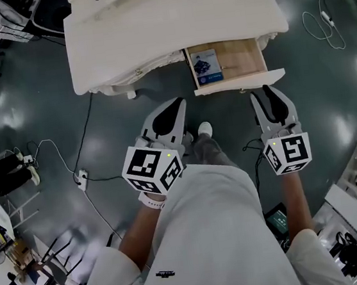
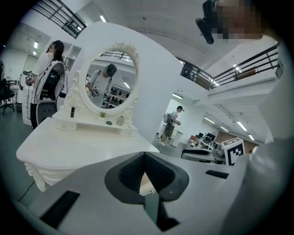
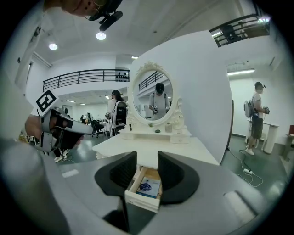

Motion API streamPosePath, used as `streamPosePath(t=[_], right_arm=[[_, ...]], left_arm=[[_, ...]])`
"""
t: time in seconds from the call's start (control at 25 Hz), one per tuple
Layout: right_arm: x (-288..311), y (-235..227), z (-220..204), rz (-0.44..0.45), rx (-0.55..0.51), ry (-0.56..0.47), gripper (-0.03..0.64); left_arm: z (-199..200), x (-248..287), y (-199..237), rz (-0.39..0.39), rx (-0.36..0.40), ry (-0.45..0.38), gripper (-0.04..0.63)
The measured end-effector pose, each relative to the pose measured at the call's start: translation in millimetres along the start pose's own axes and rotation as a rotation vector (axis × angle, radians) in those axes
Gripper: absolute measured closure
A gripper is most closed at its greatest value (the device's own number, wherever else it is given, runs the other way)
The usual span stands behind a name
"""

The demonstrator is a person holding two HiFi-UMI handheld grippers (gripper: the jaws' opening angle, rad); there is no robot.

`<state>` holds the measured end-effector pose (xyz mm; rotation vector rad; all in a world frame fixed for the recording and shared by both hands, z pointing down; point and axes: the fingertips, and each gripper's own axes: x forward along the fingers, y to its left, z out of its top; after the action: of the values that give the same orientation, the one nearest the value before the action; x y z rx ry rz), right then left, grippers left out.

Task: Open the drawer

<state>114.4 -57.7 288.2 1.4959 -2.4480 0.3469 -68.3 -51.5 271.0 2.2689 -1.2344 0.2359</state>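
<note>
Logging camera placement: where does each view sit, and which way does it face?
Head view: on the person's head, facing steeply down at dressing table, open drawer, left gripper, right gripper, forearms, legs.
Left gripper view: on the left gripper, past its shut jaws toward the mirror.
Right gripper view: on the right gripper, between parted jaws into the drawer.
Shared: head and right gripper views show the booklet.

White vanity table (image 1: 164,24) with oval mirror (image 3: 151,94) stands on glossy grey floor (image 1: 25,106).
</note>
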Motion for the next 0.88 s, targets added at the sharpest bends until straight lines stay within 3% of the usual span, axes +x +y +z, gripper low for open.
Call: streamPosePath(t=[0.44,0.6,0.88], right_arm=[[-33,-8,43,-0.053,0.076,-0.083,0.5],[-44,-14,47,-0.089,0.102,-0.09,0.604],[-61,-9,72,-0.084,0.095,-0.126,0.606]], left_arm=[[25,-22,-12,-0.009,0.035,-0.06,0.586],[34,-28,-16,-0.011,0.053,-0.086,0.586],[46,-43,-24,-0.017,0.054,-0.119,0.586]])
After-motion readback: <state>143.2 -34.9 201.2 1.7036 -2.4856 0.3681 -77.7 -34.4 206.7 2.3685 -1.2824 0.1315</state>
